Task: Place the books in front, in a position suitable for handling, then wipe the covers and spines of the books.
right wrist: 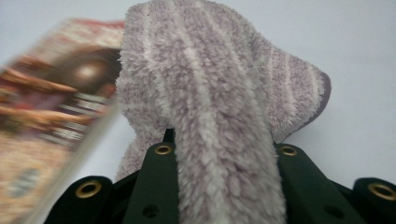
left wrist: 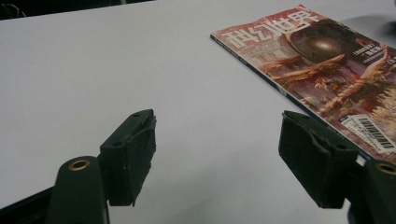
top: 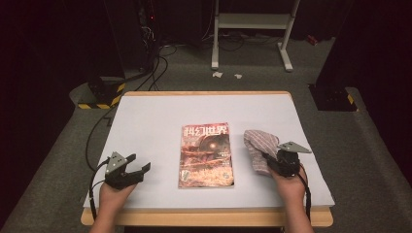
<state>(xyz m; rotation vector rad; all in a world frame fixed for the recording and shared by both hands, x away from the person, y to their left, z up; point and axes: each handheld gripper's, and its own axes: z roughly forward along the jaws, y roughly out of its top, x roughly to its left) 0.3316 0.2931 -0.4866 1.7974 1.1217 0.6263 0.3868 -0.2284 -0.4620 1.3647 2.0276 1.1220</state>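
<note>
The right gripper (top: 272, 161) has its jaws clamped on a fluffy striped cloth (top: 258, 148), bunched just right of the glossy magazine (top: 206, 155). The left gripper (top: 137, 165) rests with jaws apart on the bare white surface (top: 145, 116). Beyond, cables (top: 155, 68) trail across the floor.

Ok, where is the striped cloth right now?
In the high view the striped cloth lies right of the magazine, its near end clamped in the right gripper.
</note>
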